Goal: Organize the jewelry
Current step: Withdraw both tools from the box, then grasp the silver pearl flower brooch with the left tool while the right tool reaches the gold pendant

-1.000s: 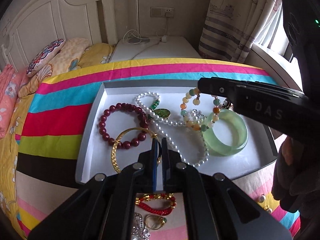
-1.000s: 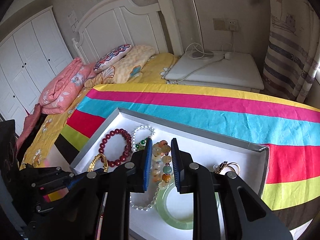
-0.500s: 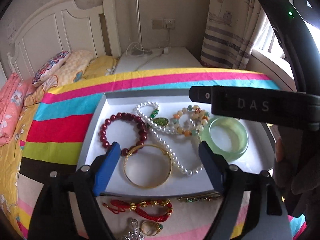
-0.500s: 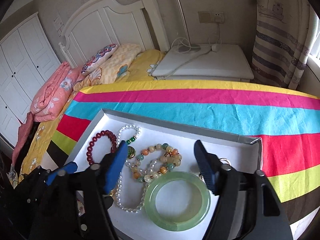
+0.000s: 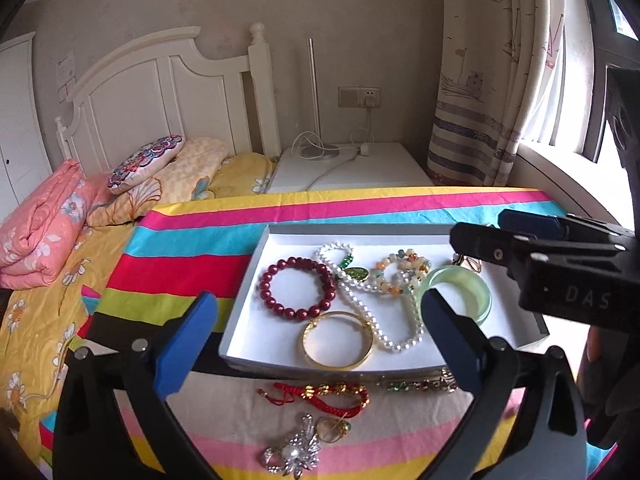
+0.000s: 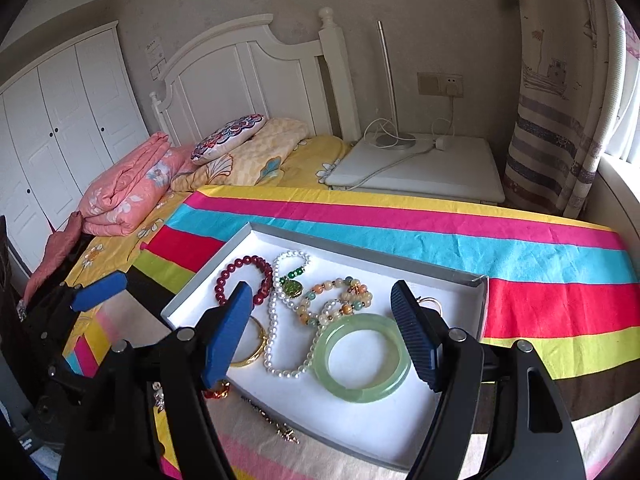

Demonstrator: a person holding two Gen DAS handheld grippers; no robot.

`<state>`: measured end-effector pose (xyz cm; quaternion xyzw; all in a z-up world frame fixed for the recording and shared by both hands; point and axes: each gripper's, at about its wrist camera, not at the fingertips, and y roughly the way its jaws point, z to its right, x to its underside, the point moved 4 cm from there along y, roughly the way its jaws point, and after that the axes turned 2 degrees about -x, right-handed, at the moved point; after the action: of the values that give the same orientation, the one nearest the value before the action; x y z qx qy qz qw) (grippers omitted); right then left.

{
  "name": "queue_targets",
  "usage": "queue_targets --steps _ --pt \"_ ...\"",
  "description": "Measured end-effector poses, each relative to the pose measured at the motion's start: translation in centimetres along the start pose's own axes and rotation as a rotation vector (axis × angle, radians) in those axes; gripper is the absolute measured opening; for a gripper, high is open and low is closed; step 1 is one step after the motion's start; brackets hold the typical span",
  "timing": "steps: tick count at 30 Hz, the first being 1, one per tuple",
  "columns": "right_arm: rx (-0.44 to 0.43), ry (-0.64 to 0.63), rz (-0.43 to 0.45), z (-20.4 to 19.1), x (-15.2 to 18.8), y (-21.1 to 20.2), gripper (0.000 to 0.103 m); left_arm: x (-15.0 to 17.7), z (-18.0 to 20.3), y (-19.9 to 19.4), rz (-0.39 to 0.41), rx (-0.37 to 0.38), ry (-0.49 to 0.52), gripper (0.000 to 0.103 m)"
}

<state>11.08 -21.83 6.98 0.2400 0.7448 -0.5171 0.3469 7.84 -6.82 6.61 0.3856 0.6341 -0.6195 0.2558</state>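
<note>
A shallow rectangular tray [image 5: 256, 280] with grey walls and a white lining is lying on a striped cloth [image 6: 440, 220] spread over the bed. The left gripper [image 5: 320, 344] is hovering over the tray's near edge with its blue-padded fingers spread wide, holding nothing. The right gripper [image 6: 320, 328] is hanging above the tray as well, its ribbed blue pads parted wide around empty air.

Inside the tray, a bracelet of round, glossy dark-red beads [image 5: 297, 287] is sitting toward the left wall. Touching its near side, a thin, smooth gold bangle [image 5: 337, 340] is lying flat by the near edge. A long strand of small white pearls [image 5: 376, 320] is snaking from the far wall to the near edge, carrying a green oval pendant [image 5: 356, 274]. A bracelet of mixed pastel beads [image 6: 340, 294] is overlapping the pearls, and a thick, translucent pale-green jade bangle [image 6: 362, 358] is resting toward the right wall.

Outside the tray, on the cloth by its near edge, a knotted red cord bracelet with gold beads [image 5: 320, 396], a slim chain of green and gold stones [image 5: 420, 385], a silver brooch with a pearl centre [image 5: 292, 454] and a gold ring [image 5: 332, 428] are lying apart from one another.
</note>
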Motion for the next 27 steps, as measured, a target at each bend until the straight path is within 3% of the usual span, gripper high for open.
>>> queue_targets --steps 4,13,16,20,27 --pt "-0.012 -0.020 0.018 -0.9 1.8 -1.9 0.070 1.7 -2.1 -1.5 0.010 0.020 -0.037 0.101" --pt "0.019 -0.068 0.029 -2.5 7.1 -5.2 0.070 8.2 -10.6 -3.0 -0.060 0.048 -0.257 0.101" --pt "0.013 -0.100 -0.008 -3.0 9.0 -5.3 0.068 10.1 -11.7 -3.3 -0.089 0.103 -0.279 0.101" --pt "0.019 -0.149 -0.053 -3.6 11.1 -5.1 0.061 11.4 -10.6 -3.6 -0.106 0.156 -0.214 0.100" --pt "-0.005 -0.157 -0.105 -4.4 13.1 -4.3 0.053 11.2 -5.4 -3.8 -0.097 0.151 0.026 0.100"
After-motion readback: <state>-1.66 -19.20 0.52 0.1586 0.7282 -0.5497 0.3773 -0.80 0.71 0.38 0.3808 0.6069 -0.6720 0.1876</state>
